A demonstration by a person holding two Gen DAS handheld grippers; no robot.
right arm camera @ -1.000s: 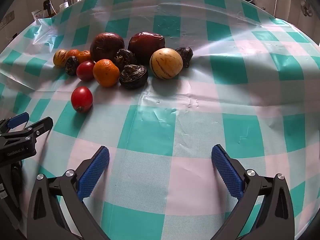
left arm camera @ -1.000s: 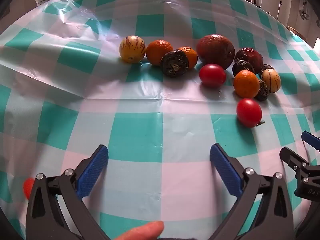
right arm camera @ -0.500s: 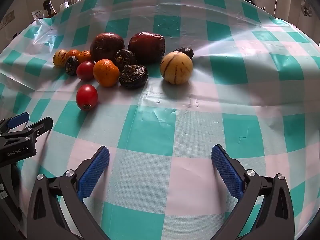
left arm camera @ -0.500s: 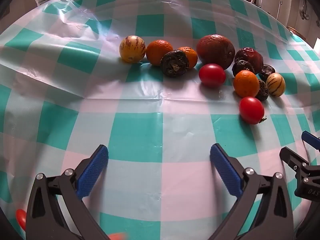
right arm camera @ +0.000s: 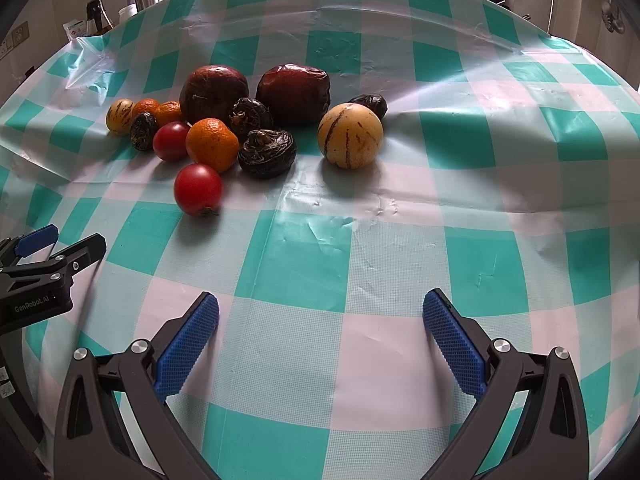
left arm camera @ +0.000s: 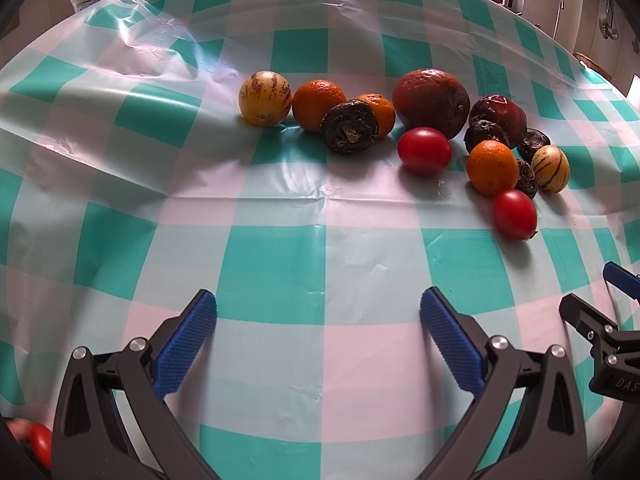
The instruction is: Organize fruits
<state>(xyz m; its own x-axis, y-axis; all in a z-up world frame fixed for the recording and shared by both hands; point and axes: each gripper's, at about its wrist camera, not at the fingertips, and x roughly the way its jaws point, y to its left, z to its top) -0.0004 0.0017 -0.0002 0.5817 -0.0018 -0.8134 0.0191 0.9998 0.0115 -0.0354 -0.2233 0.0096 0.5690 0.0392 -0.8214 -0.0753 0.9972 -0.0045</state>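
Nearest me, the left gripper (left arm camera: 318, 322) and right gripper (right arm camera: 320, 326) both hover with jaws spread wide and empty above the checked tablecloth (right arm camera: 304, 264); sorting looks not yet begun. Next, I'd judge, one must reach forward for the stray front tomato (right arm camera: 198, 189). Beyond it, the heap: another tomato (right arm camera: 171, 141), three mandarins, two striped yellow melons, two big dark-red fruits, four shrivelled dark ones.

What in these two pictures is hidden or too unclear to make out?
- Left wrist view: a red blurred thing at the bottom-left corner, cut off by the edge and the left gripper.
- Left wrist view: the dark fruit behind the orange, mostly covered.
- Right wrist view: the bottles and labels beyond the table, too small to read.
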